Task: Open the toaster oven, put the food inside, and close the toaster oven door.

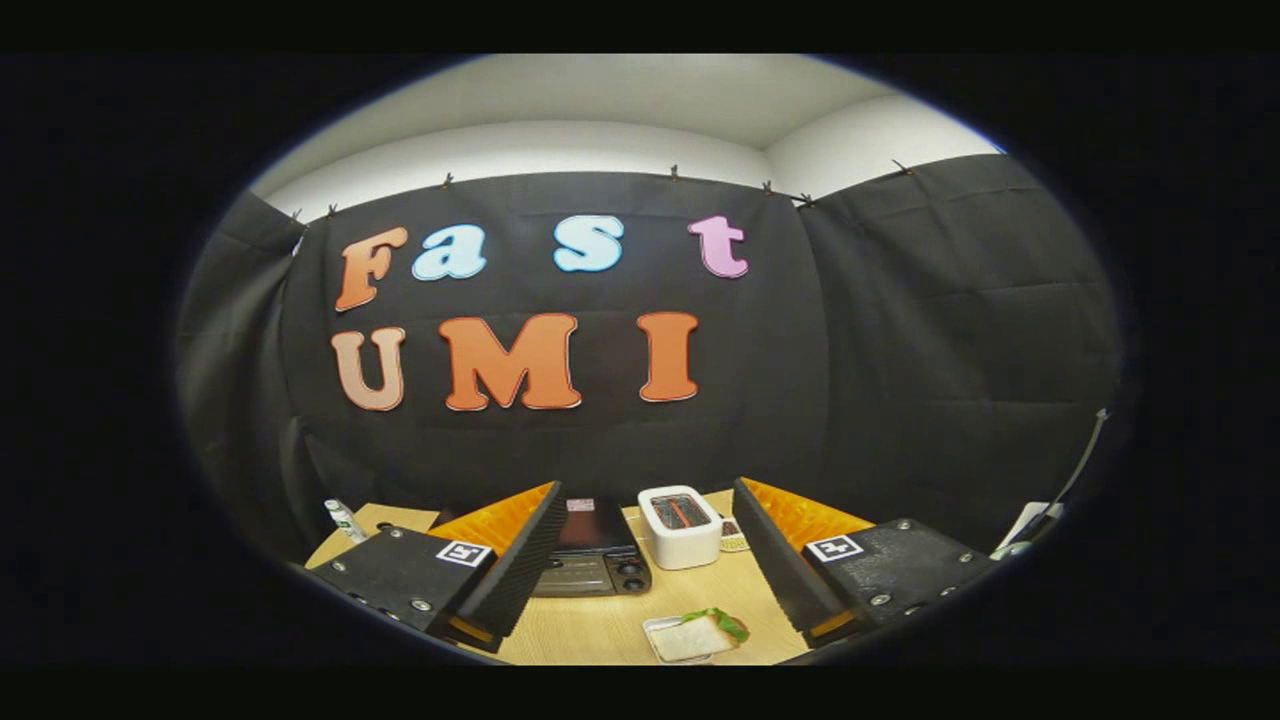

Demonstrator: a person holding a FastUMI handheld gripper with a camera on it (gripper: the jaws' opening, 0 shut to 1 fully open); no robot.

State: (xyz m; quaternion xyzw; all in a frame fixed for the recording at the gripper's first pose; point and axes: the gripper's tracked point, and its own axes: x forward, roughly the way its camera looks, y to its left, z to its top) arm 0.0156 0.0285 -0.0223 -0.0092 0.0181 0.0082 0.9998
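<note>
Gripper (pixel 640 575) hovers wide open, holding nothing; the dark toaster oven (pixel 595 562) sits ahead toward its left finger, the sandwich (pixel 700 633) nearer than the oven.

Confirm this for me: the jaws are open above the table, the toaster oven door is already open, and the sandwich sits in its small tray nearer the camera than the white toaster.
Not quite. In the gripper view the toaster oven has its door shut, not open. The rest holds: the gripper has its jaws open above the table, and the sandwich sits in its small tray, nearer the camera than the white toaster.
</note>
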